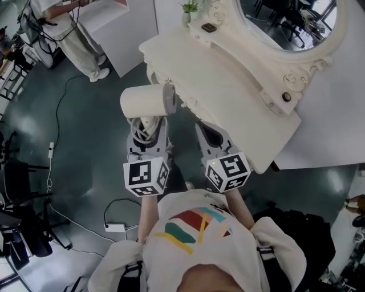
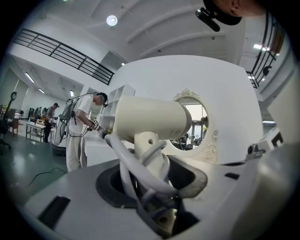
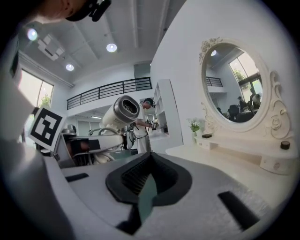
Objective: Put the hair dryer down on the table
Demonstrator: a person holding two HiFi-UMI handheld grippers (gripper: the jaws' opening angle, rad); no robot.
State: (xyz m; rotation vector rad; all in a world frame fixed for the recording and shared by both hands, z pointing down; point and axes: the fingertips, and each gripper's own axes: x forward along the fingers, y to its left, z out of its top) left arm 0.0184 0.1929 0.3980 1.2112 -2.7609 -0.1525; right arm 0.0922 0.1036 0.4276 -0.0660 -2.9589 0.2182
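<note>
Hair dryer [image 1: 144, 101] up in the air in the left claw [image 1: 151, 131], not on the table [image 1: 228, 91].

Grips the dryer by its handle, pads clamped on it from both sides, with the cord [image 2: 133, 161] wound round the handle and caught in the same grip. Holds the fat cream barrel lying sideways above the claw, grey end toward the table's edge and just beside it, over the dark floor [image 1: 85, 148]. Right claw [image 1: 210, 132] close by on the right, near the table's front edge, pads pressed together, nothing in them. On the white table, at the back: a big round mirror [image 1: 285, 23], a small plant [image 1: 189, 8] and a little dark thing [image 1: 209, 27]. Across the room, well apart, a person [image 1: 68, 28] standing.
</note>
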